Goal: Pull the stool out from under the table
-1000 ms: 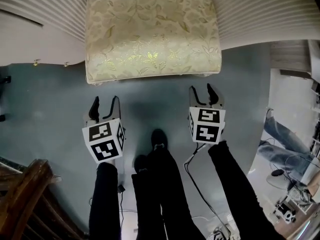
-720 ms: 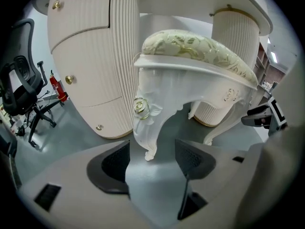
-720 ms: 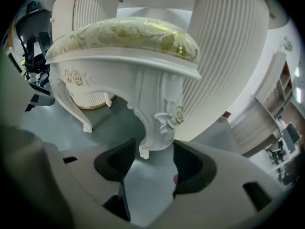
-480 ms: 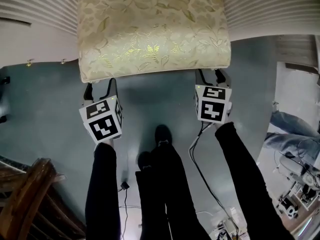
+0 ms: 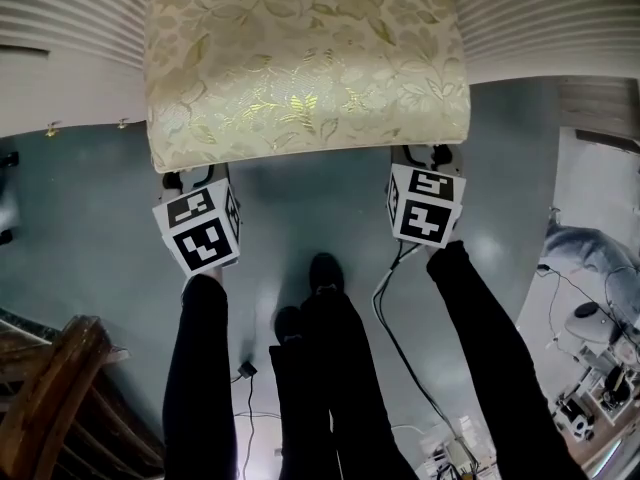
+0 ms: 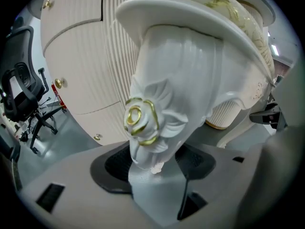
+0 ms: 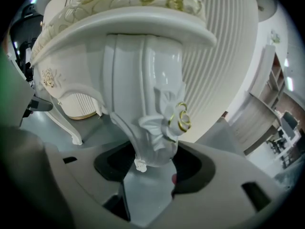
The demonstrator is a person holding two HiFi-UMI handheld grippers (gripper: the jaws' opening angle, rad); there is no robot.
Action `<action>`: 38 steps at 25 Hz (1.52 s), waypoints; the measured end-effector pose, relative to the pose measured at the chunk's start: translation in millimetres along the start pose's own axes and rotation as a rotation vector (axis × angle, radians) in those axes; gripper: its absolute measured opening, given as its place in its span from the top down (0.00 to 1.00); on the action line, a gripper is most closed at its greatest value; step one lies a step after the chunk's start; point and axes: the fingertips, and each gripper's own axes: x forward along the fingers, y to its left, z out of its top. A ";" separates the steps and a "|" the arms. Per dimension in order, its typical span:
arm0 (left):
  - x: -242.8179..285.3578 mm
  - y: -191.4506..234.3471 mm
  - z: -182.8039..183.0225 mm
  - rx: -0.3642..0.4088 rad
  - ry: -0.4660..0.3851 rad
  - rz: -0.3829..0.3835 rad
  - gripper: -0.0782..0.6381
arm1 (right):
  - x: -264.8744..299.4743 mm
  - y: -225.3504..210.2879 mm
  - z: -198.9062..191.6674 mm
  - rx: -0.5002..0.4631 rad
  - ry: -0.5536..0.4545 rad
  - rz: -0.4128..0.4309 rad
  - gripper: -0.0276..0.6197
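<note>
The stool has a cream and gold leaf-patterned cushion (image 5: 305, 58) on carved white legs, and its back part sits between the table's ribbed white pedestals. My left gripper (image 5: 190, 180) reaches under the cushion's front left corner. In the left gripper view the front left leg (image 6: 157, 113), with its gold rose, stands between the jaws of the open left gripper (image 6: 153, 163). My right gripper (image 5: 425, 156) is at the front right corner. The front right leg (image 7: 147, 113) stands between the jaws of the open right gripper (image 7: 151, 165). In the head view the fingertips are partly hidden under the cushion.
Ribbed white table pedestals (image 5: 60, 13) (image 5: 560, 18) flank the stool. A dark wooden chair (image 5: 50, 398) stands at the bottom left. The person's shoes (image 5: 320, 278) and a cable (image 5: 400, 338) are on the grey floor. A black office chair (image 6: 21, 94) stands off to the left.
Both grippers have moved forward from open floor to the stool's front legs. Each leg now stands between a gripper's jaws, and the jaw gaps look unchanged.
</note>
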 end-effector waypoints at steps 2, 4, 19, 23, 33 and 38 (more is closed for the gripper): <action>3.1 1.2 2.8 0.004 -0.004 0.007 0.48 | 3.4 0.1 0.6 0.016 0.004 -0.001 0.58; 5.2 1.6 4.8 0.012 -0.007 0.016 0.49 | 7.0 0.1 1.2 0.046 0.012 -0.006 0.58; 4.3 2.6 4.3 0.035 0.010 0.039 0.55 | 8.4 1.0 1.4 0.076 0.054 -0.005 0.59; 4.4 2.3 3.1 0.034 0.031 0.037 0.55 | 5.8 0.6 0.6 0.076 0.077 -0.004 0.59; 3.4 2.9 1.0 0.033 0.066 0.049 0.55 | 6.9 2.3 -2.7 0.066 0.103 0.019 0.59; 1.6 2.6 -0.3 0.033 0.086 0.054 0.55 | 5.2 0.8 -2.9 0.060 0.122 0.024 0.59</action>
